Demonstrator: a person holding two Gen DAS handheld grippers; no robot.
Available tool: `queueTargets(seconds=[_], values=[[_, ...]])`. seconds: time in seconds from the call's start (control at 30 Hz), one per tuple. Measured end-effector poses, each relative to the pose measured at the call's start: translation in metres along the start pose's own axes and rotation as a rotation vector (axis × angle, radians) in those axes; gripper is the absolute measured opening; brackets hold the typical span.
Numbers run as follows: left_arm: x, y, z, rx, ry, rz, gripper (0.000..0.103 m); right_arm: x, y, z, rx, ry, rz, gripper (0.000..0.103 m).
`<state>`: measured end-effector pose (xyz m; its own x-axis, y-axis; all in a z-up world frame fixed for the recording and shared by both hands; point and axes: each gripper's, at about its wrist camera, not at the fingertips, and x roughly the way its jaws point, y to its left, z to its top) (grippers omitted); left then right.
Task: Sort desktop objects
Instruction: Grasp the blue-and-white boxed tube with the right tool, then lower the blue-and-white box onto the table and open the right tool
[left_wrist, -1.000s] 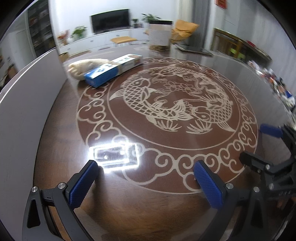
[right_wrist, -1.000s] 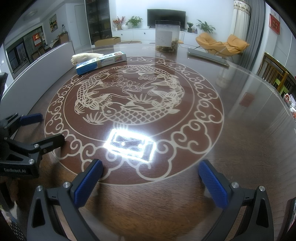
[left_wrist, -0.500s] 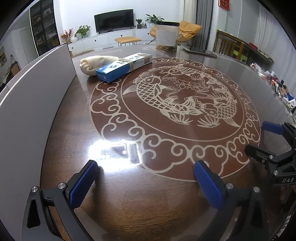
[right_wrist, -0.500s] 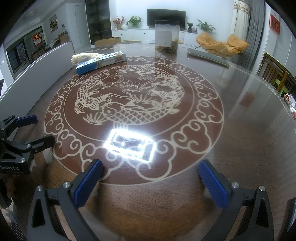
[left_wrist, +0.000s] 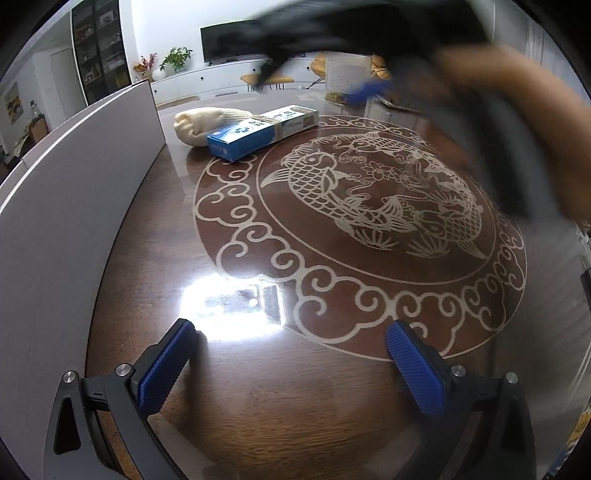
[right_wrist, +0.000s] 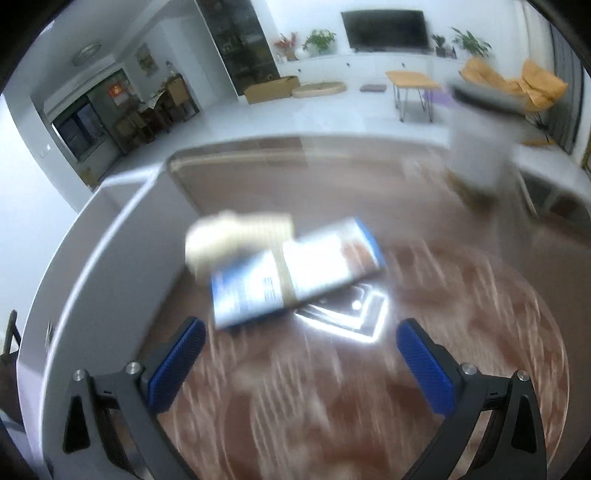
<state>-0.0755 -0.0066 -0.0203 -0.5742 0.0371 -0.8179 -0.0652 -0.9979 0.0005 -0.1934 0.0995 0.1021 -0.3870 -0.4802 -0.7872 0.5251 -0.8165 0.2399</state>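
A blue and white box (left_wrist: 260, 132) lies at the far left of the round table (left_wrist: 332, 387), against a cream knitted glove (left_wrist: 207, 123). My left gripper (left_wrist: 291, 365) hovers low over the near side, open and empty. The right view is motion-blurred: the same box (right_wrist: 295, 273) and glove (right_wrist: 236, 236) lie just beyond my right gripper (right_wrist: 301, 365), which is open with nothing between its fingers. That right gripper and the person's arm (left_wrist: 509, 122) cross the top right of the left wrist view as a blur.
A tall clear container (right_wrist: 480, 155) stands at the far right of the table. A grey curved wall (left_wrist: 66, 206) borders the table's left edge. A bright lamp reflection (left_wrist: 232, 306) glares on the glossy top. Beyond are a TV, cabinets and orange chairs.
My right gripper has swung fast across the table to the far left, close to the box and glove. My left gripper has shifted only slightly, turning a bit to the left.
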Motion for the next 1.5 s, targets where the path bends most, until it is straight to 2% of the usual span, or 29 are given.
queueTargets(seconds=[0.13,0.23,0.3,0.37,0.4,0.53,0.67,0.7,0.73,0.8,0.83,0.87,0.93,0.97,1.07,1.13,1.2,1.3,1.43,1.5], values=[[0.0,0.0,0.001,-0.006,0.0,0.005,0.103,0.041,0.028,0.047,-0.113,0.005,-0.008,0.103],[0.001,0.0,0.001,-0.007,0.0,0.005,0.103,0.068,0.037,0.057,-0.175,-0.005,-0.022,0.103],[0.001,0.001,0.001,-0.008,-0.001,0.003,0.103,0.093,0.034,0.057,-0.198,0.024,-0.033,0.103],[0.001,0.001,0.002,-0.01,-0.002,0.001,0.103,0.104,0.025,0.051,-0.186,0.047,-0.007,0.103],[0.001,0.001,0.002,-0.011,-0.002,0.001,0.103,0.1,0.016,0.044,-0.181,0.014,0.0,0.103],[0.003,0.0,0.003,-0.009,0.0,0.005,0.103,0.078,-0.004,0.014,-0.217,-0.014,-0.018,0.103],[0.004,0.0,0.003,-0.009,0.0,0.006,0.103,0.046,-0.01,-0.044,-0.409,0.03,-0.087,0.103],[0.004,0.0,0.004,-0.009,0.0,0.006,0.103,0.034,-0.016,-0.06,-0.438,0.019,-0.077,0.103],[0.005,0.0,0.004,-0.01,0.0,0.006,0.103,0.022,-0.03,-0.074,-0.411,0.046,-0.055,0.103],[0.005,0.0,0.004,-0.01,0.0,0.006,0.103,-0.003,-0.052,-0.094,-0.365,0.04,-0.097,0.103],[0.006,-0.001,0.005,-0.01,0.0,0.007,0.103,-0.035,-0.066,-0.106,-0.337,-0.05,-0.094,0.103],[0.007,-0.001,0.005,-0.01,0.0,0.006,0.103,-0.056,-0.075,-0.114,-0.306,-0.104,-0.092,0.103],[0.006,0.0,0.005,-0.01,-0.001,0.006,0.103,-0.099,-0.096,-0.133,-0.197,-0.187,-0.098,0.103],[0.006,0.0,0.006,-0.01,-0.001,0.006,0.103,-0.114,-0.106,-0.141,-0.134,-0.198,-0.115,0.103],[0.007,0.0,0.006,-0.01,-0.001,0.006,0.103,-0.138,-0.125,-0.182,0.028,-0.142,-0.159,0.103],[0.006,0.001,0.005,-0.01,-0.001,0.006,0.103,-0.14,-0.133,-0.21,0.079,-0.092,-0.164,0.103],[0.006,0.001,0.005,-0.01,-0.001,0.006,0.103,-0.134,-0.128,-0.235,0.067,-0.035,-0.196,0.103],[0.006,0.001,0.005,-0.01,-0.001,0.006,0.103,-0.128,-0.102,-0.254,-0.019,-0.031,-0.245,0.103],[0.006,0.001,0.005,-0.01,-0.001,0.006,0.103,-0.118,-0.066,-0.254,-0.12,0.003,-0.185,0.103],[0.006,0.001,0.005,-0.01,-0.001,0.006,0.103,-0.111,-0.051,-0.25,-0.161,0.008,-0.182,0.103]])
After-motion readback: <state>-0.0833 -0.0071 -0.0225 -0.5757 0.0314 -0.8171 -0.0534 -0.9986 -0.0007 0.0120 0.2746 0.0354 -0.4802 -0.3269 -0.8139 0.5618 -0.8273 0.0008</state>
